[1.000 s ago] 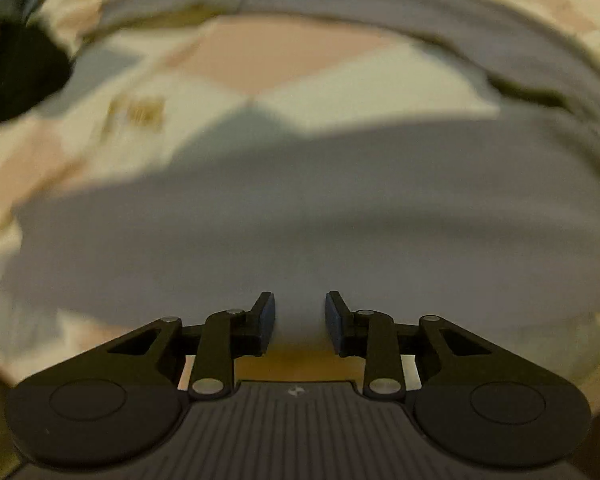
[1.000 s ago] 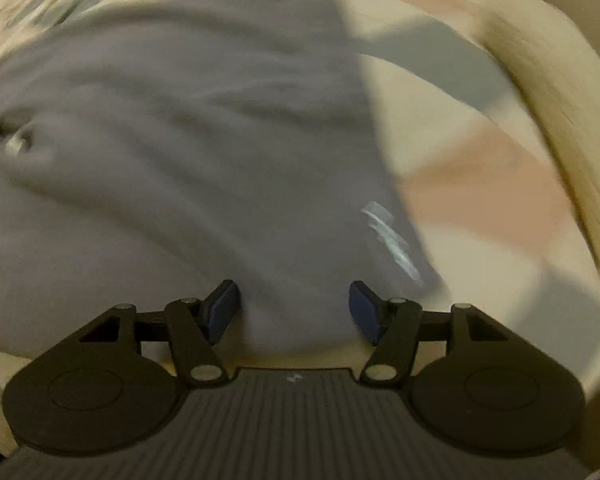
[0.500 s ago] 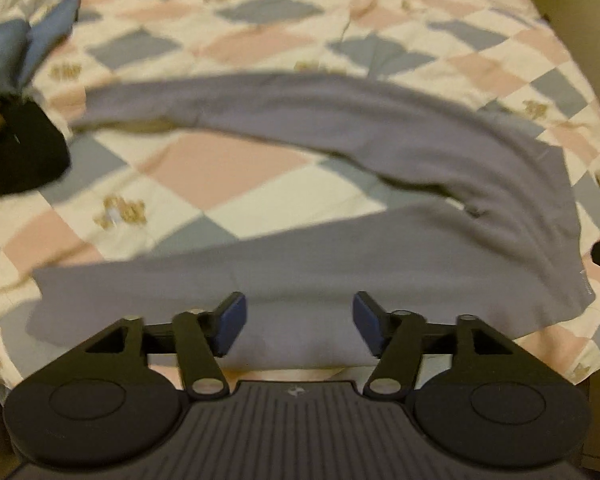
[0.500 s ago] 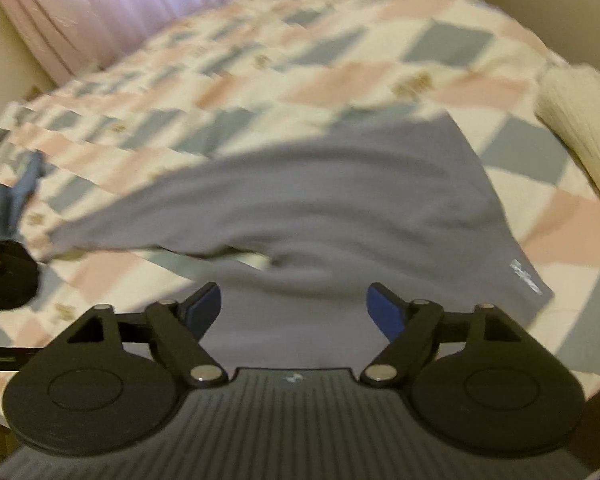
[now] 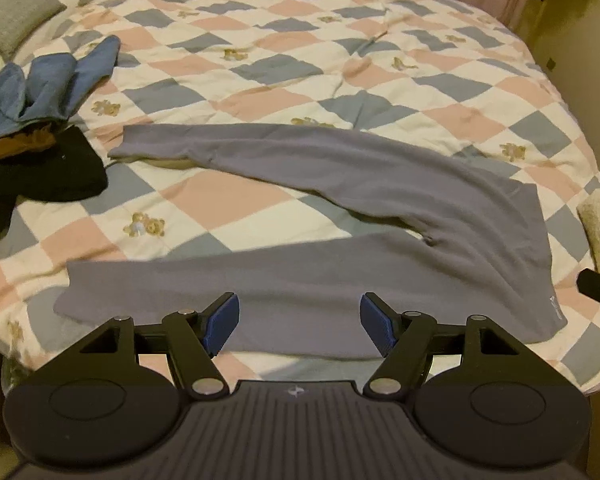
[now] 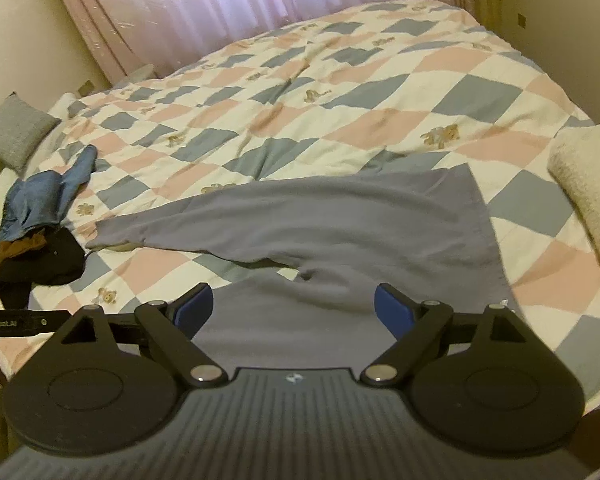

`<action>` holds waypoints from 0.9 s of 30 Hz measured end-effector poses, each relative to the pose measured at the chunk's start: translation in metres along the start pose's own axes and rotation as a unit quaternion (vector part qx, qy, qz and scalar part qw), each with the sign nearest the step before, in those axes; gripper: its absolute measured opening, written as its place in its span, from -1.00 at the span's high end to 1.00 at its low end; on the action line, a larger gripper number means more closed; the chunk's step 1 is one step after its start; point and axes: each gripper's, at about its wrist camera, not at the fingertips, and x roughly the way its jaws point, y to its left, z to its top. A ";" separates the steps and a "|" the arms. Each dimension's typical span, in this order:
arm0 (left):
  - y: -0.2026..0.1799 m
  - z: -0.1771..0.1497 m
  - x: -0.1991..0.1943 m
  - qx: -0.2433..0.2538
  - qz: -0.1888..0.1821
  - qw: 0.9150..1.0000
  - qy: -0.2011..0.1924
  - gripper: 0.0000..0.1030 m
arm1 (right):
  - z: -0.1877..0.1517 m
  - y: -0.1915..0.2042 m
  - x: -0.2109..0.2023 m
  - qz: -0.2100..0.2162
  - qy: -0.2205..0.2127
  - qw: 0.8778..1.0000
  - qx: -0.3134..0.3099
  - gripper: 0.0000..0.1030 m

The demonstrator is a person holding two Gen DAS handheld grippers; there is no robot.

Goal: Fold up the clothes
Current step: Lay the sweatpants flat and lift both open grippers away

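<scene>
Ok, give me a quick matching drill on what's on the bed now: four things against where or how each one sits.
Things:
1. grey trousers
2. blue garment
3. grey cushion
4. left gripper

States:
a. far left corner of the bed
b. open, holding nothing
c. spread out, legs apart
d. crumpled on the pile at the left edge

Pairs: 1-c, 2-d, 3-a, 4-b

You are holding your left gripper and right gripper side by side, jaws spread (nothing gripped).
</scene>
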 end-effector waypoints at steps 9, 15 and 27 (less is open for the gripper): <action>-0.024 -0.058 -0.019 -0.045 0.027 0.999 0.005 -0.37 | -0.028 -0.061 -0.036 0.003 0.014 1.000 -0.006 -0.71; -0.029 -0.080 -0.029 -0.052 0.040 0.998 0.001 -0.43 | -0.042 -0.080 -0.049 0.007 0.025 1.000 -0.017 -0.72; -0.043 -0.101 -0.038 -0.036 0.042 0.998 0.000 -0.45 | -0.062 -0.080 -0.055 0.023 0.054 0.997 -0.041 -0.75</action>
